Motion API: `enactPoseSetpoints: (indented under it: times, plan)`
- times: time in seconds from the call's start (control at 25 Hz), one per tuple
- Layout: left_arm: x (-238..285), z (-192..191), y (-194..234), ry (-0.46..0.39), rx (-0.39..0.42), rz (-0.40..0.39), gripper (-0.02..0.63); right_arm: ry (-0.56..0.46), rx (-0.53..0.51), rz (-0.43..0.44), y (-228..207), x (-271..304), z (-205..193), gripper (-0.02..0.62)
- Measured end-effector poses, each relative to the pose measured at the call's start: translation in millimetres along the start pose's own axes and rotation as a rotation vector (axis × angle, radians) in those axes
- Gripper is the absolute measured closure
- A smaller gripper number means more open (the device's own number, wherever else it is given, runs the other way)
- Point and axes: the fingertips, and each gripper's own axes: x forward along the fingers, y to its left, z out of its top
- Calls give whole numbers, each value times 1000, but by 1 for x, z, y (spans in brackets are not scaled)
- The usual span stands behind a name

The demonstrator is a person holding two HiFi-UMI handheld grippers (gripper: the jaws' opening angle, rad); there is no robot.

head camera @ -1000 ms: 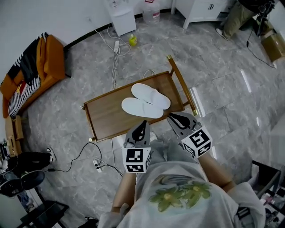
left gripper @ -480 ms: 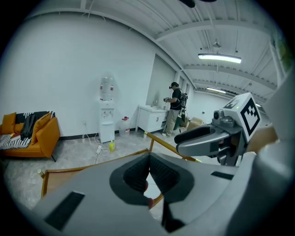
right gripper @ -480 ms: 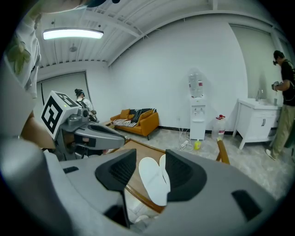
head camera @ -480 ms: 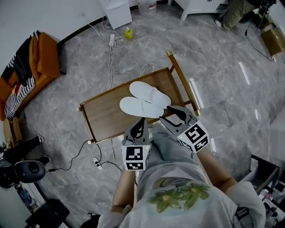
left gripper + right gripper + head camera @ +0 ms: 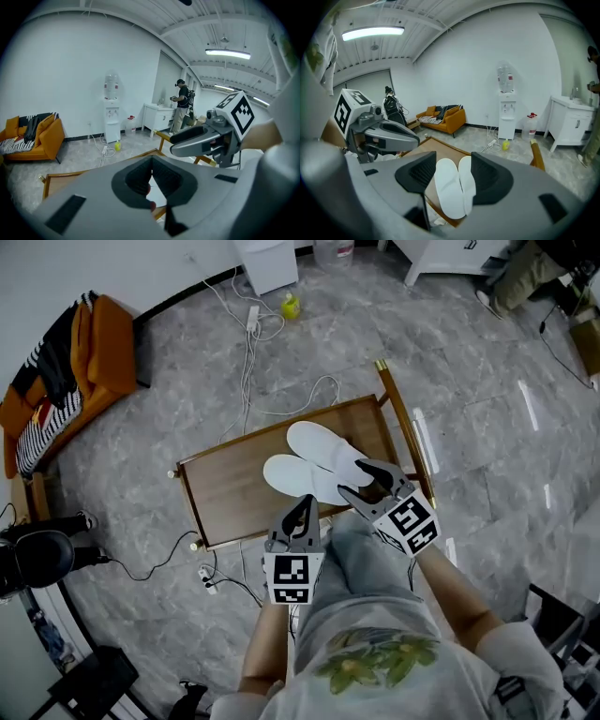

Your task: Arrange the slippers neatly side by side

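Slippers [image 5: 314, 463] lie touching side by side at the tabletop's [image 5: 225, 495] right end, with bare wood leftward. Right claw [image 5: 362, 480], just opening, stands spread and grips nothing; left claw [image 5: 302, 509] is pressed together.

A grey marble floor [image 5: 141, 456] is crossed by white cables [image 5: 246, 362]. An orange sofa [image 5: 103, 362] and a water dispenser [image 5: 111, 126] are set against white walls [image 5: 56, 70]; a ceiling lamp [image 5: 227, 54] is lit.
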Motion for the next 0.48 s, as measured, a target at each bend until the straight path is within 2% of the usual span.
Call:
enactPoseSetpoints:
  times: [0.2, 0.48]
  plan:
    - [20, -11, 4, 14, 18, -3, 591, 33, -1, 8, -18, 31, -15, 370]
    - [41, -33, 19, 40, -10, 0, 591, 96, -32, 22, -28, 69, -36, 367]
